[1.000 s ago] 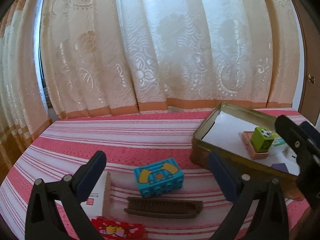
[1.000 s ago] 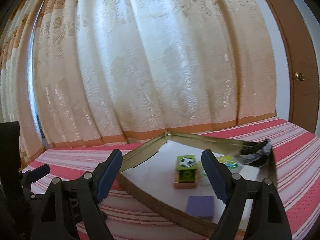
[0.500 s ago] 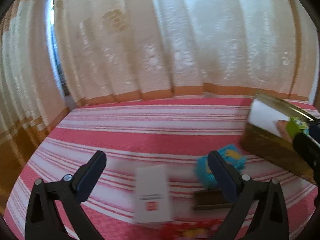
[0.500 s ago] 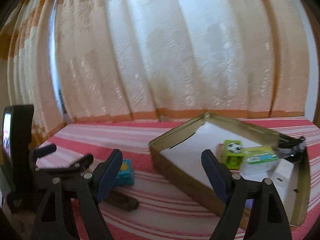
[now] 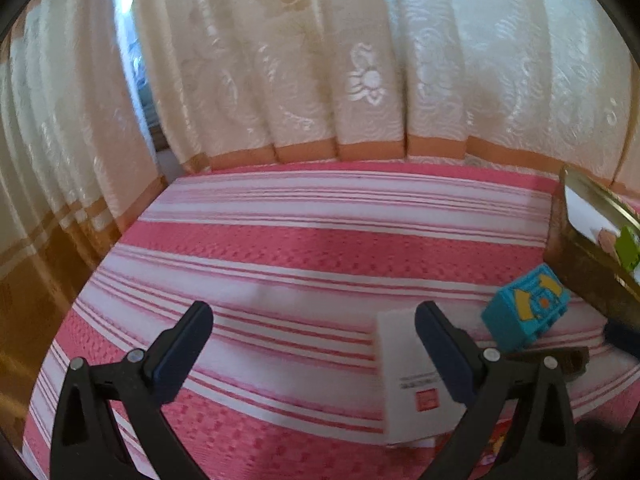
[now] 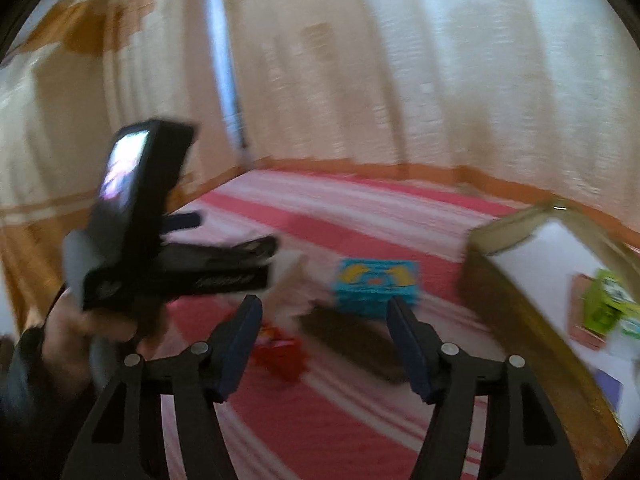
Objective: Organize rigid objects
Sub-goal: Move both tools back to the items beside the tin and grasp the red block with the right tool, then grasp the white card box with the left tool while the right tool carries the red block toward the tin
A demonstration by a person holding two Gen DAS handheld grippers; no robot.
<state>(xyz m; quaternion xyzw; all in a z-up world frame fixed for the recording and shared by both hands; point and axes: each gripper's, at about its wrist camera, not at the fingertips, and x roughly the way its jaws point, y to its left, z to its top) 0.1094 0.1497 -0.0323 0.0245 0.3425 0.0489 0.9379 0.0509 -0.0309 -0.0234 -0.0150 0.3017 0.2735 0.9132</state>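
Home bedroom, lace curtains (image 5: 360, 60), striped bedspread (image 5: 320, 248)

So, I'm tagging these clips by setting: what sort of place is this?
Probably a room in a home, likely a bedroom: a pink striped bedspread covers a broad surface, floor-length lace curtains hang behind it, and toys such as a blue block lie beside an open tin.

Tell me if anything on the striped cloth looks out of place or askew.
Four things lie loose on the cloth outside the tin: a white box, a blue block sitting askew, a brown piece and a red piece. Nothing looks spilled or broken, though the right view is blurred.
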